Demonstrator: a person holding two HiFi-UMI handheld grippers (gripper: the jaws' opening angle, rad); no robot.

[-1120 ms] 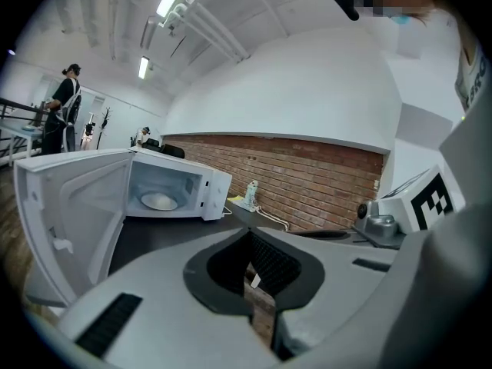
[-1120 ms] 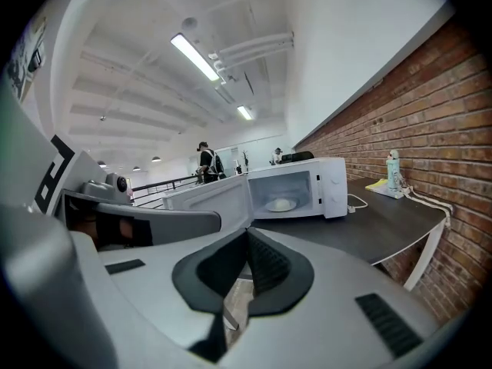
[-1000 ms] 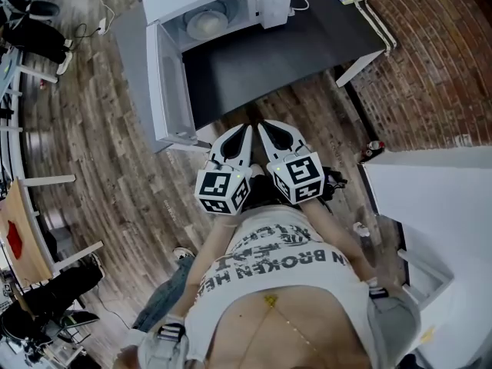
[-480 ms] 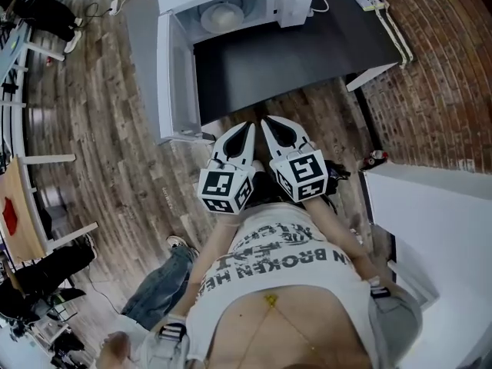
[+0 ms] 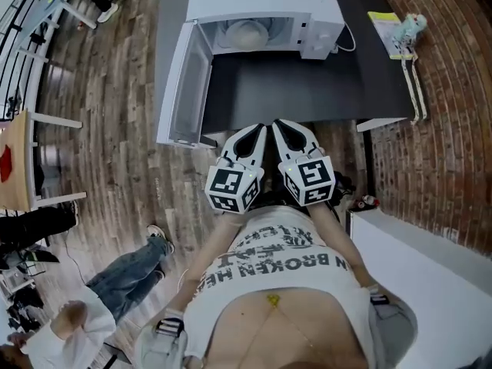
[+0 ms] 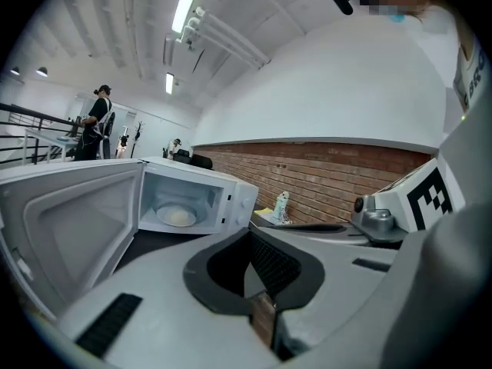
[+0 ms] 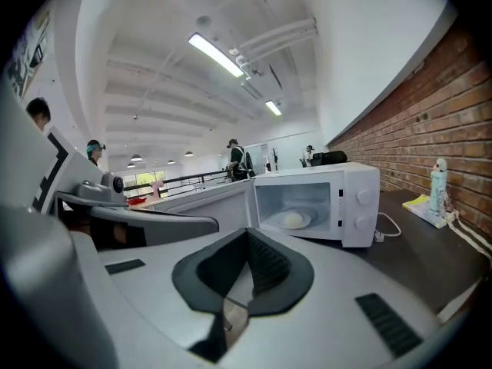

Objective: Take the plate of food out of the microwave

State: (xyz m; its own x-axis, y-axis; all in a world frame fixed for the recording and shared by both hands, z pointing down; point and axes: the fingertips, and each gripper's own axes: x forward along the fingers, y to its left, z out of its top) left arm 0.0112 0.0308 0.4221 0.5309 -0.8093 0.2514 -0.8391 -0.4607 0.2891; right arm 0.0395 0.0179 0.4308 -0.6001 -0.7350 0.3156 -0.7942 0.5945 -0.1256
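Two tongs are being held side by side in front of the person's chest, both reaching just over the middle of the near edge of the dark bench [image 5: 307, 91]. The left tongs [image 5: 257, 131] are resting fully closed, jaw tips meeting, with nothing gripped between them. The right tongs [image 5: 280, 127] are lying just beside them, likewise closed tight and gripping nothing.

A white microwave [image 5: 265, 10] is standing along the bench's far edge, toward the far left corner. Its door [image 5: 188, 83] is hanging wide open beyond the bench's left edge. The plate [image 5: 247, 33] is sitting inside the open cavity and carrying a pale rounded portion of food [image 7: 294, 219], well apart from both tongs.

A white cable [image 5: 350, 41] is trailing from the microwave's right side. A small figurine [image 5: 411, 23] and a yellow sheet [image 5: 384, 23] are lying at the bench's far right corner. A bystander in jeans [image 5: 131, 271] is standing on the wooden floor [image 5: 115, 129], off the bench's left side.
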